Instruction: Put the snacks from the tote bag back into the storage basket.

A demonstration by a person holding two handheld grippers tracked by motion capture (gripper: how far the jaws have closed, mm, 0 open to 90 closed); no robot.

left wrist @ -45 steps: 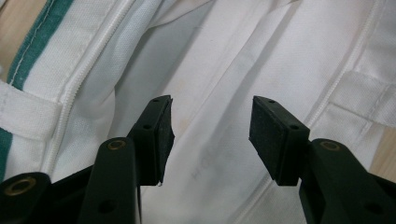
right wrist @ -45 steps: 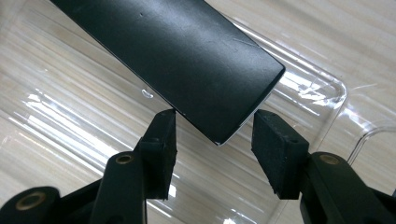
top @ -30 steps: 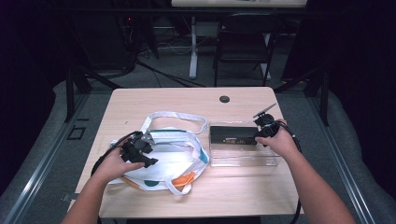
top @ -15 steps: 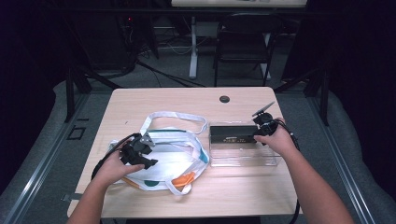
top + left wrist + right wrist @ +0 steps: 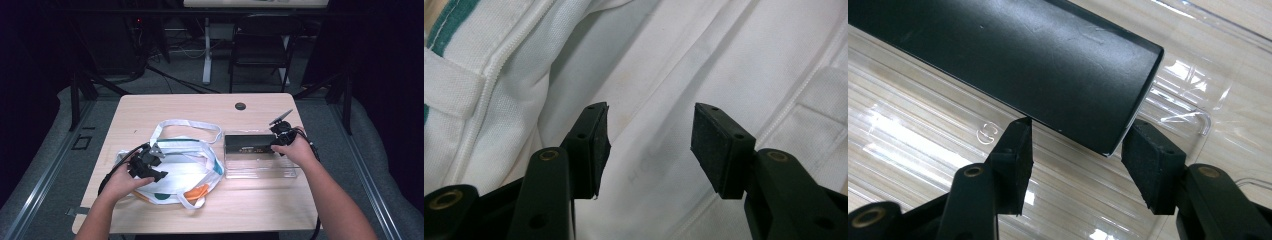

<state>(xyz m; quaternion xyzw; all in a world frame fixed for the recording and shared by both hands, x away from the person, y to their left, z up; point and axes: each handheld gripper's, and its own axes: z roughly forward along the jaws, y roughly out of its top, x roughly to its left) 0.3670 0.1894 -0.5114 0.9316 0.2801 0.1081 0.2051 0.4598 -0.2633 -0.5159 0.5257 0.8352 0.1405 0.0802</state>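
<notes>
A white cloth bag [image 5: 185, 160] with teal trim, long straps and a zip lies on the left half of the table. My left gripper [image 5: 152, 170] hovers over it, its open jaws just above the white fabric [image 5: 704, 55] with nothing between the pads [image 5: 649, 115]. A long black box [image 5: 247, 142] lies in a clear plastic tray [image 5: 260, 167] on the right. My right gripper [image 5: 277, 142] is at the box's right end. Its jaws [image 5: 1080, 122] stand apart astride the lower corner of the black box [image 5: 1023, 50], and the pads do not press it.
The light wooden table [image 5: 175, 107] has a round black grommet [image 5: 240, 106] near its far edge. An orange patch [image 5: 195, 192] shows at the bag's near side. A chair [image 5: 260, 45] and a desk leg stand beyond the table on the dark floor.
</notes>
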